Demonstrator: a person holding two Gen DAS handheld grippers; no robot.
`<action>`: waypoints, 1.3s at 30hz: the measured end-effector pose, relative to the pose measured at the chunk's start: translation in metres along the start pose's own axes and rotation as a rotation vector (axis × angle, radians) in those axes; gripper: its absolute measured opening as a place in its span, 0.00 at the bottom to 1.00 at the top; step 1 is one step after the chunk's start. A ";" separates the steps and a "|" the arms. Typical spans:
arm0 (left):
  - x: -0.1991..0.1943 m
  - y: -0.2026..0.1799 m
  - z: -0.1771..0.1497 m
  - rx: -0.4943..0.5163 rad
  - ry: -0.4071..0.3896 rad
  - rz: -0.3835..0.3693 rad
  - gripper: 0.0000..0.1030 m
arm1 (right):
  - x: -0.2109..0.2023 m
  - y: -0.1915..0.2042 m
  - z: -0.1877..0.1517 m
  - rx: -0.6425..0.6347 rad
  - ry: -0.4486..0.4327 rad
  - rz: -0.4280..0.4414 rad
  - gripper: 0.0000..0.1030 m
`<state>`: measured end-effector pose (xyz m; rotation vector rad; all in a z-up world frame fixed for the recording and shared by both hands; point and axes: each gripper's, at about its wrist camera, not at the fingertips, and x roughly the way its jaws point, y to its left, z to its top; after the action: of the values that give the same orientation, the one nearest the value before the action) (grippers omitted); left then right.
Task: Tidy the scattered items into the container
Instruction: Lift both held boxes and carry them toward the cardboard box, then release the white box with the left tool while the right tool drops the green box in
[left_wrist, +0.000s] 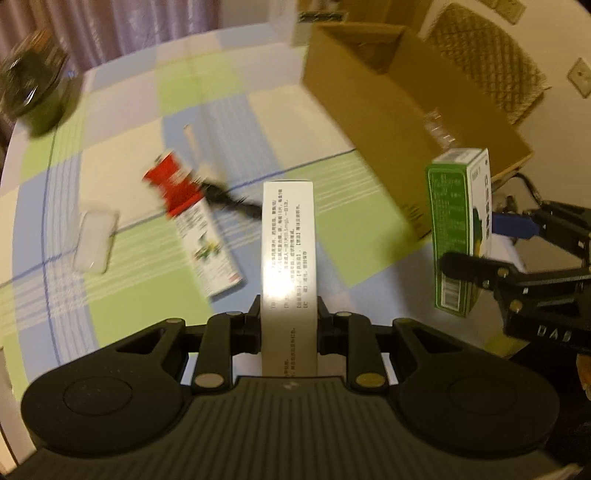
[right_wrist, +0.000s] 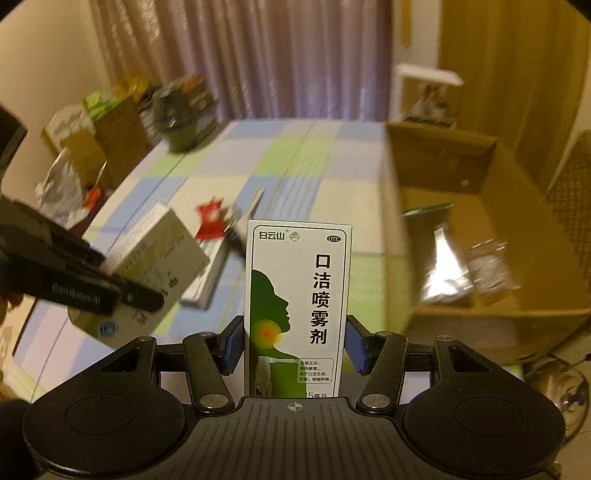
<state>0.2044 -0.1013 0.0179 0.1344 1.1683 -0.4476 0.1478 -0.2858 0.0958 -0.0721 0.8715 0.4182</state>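
My left gripper (left_wrist: 289, 314) is shut on a white medicine box (left_wrist: 288, 258) with small printed text, held above the checked tablecloth. It shows in the right wrist view (right_wrist: 155, 254) at the left. My right gripper (right_wrist: 295, 347) is shut on a green-and-white spray box (right_wrist: 297, 306), also seen in the left wrist view (left_wrist: 460, 229) beside the open cardboard box (left_wrist: 399, 122). In the right wrist view the cardboard box (right_wrist: 461, 236) holds a shiny plastic packet (right_wrist: 476, 269). A red-and-white box (left_wrist: 194, 221) lies on the cloth.
A clear plastic case (left_wrist: 94, 242), a black cable (left_wrist: 229, 197) and a wooden stick (left_wrist: 192, 142) lie on the cloth. A dark green tin (left_wrist: 33, 88) stands at the far left. Bags and cartons (right_wrist: 96, 147) crowd the far table edge. A wicker basket (left_wrist: 487, 62) stands behind the box.
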 end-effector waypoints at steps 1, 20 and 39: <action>-0.002 -0.007 0.005 0.007 -0.008 -0.009 0.20 | -0.006 -0.007 0.004 0.012 -0.011 -0.006 0.57; 0.013 -0.146 0.131 -0.002 -0.088 -0.211 0.20 | -0.052 -0.147 0.051 0.079 -0.094 -0.177 0.57; 0.061 -0.165 0.164 -0.054 -0.086 -0.146 0.36 | -0.021 -0.186 0.053 0.112 -0.068 -0.176 0.57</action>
<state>0.2967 -0.3215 0.0483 -0.0176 1.1089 -0.5448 0.2461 -0.4511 0.1255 -0.0312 0.8127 0.2055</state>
